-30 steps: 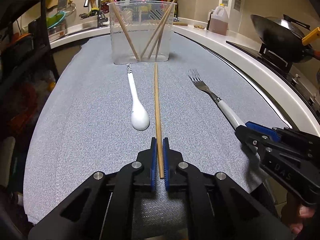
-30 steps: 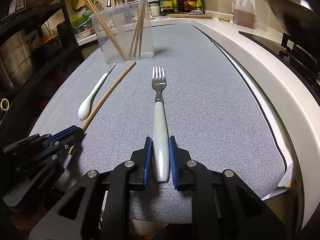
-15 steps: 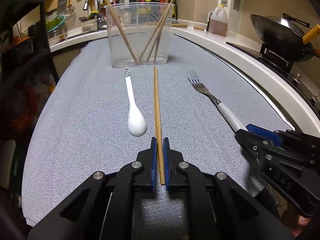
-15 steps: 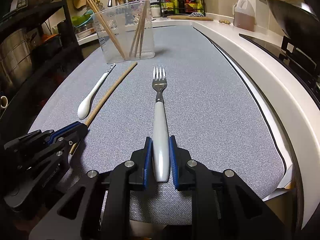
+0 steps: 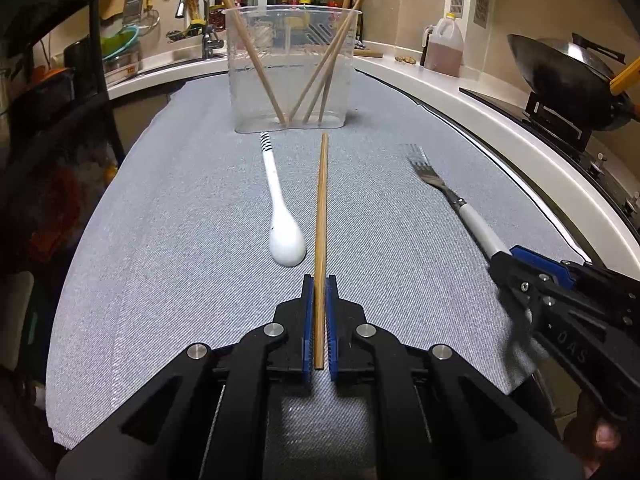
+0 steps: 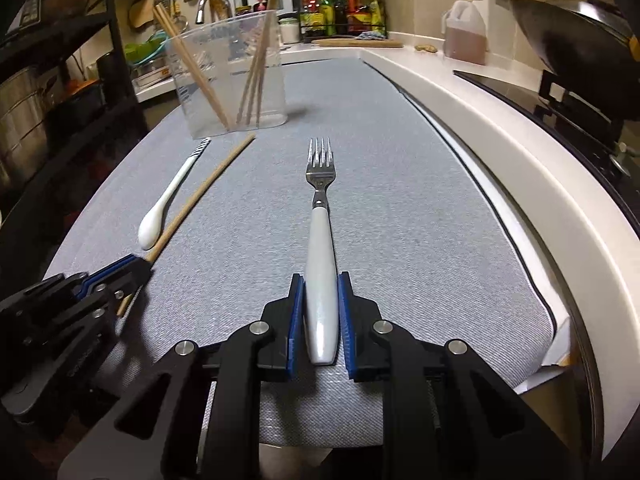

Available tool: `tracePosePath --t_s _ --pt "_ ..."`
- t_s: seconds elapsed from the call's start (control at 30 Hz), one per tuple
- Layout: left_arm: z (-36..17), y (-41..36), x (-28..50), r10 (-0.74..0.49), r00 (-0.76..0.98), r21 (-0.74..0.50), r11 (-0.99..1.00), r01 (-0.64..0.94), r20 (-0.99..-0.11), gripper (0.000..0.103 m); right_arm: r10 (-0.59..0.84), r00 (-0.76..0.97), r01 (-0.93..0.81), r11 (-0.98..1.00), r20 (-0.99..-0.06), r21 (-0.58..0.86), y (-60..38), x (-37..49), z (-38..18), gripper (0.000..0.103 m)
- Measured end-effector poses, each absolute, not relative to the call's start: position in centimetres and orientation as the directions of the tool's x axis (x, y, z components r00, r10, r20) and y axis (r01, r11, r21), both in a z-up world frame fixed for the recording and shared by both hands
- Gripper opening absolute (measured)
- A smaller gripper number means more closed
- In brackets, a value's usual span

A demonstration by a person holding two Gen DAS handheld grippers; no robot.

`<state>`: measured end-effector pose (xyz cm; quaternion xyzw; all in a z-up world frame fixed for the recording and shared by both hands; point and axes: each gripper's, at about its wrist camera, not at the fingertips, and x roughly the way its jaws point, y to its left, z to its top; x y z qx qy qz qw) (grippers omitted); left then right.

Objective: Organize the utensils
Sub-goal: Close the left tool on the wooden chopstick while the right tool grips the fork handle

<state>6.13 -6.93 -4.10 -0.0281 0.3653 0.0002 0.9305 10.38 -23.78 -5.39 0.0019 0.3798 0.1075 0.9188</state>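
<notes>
The left gripper (image 5: pixel 319 300) pinches the near end of a chopstick (image 5: pixel 321 216) and the right gripper (image 6: pixel 319 300) clamps the fork (image 6: pixel 320 216) handle, both utensils pointing lengthwise toward the clear container (image 5: pixel 290 68) straight ahead.

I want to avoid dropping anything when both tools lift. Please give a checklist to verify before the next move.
1. Left gripper jaws closed on the loose wooden chopstick: ok.
2. Right gripper jaws closed on the white-handled metal fork: ok.
3. Clear plastic container upright with room inside: ok.
4. White ceramic spoon apart from chopstick: ok.
5. Grip firm enough to lift: cannot tell.
</notes>
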Motion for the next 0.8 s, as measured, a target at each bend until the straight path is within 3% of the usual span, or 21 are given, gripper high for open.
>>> tracePosePath --t_s 0.8 --pt "-4.4 -8.1 6.2 0.002 0.763 -0.002 1.0 -0.004 -0.646 0.007 0.2 0.688 -0.211 0.975 -0.697 0.07 -24.0 10.7 -5.6 0.02"
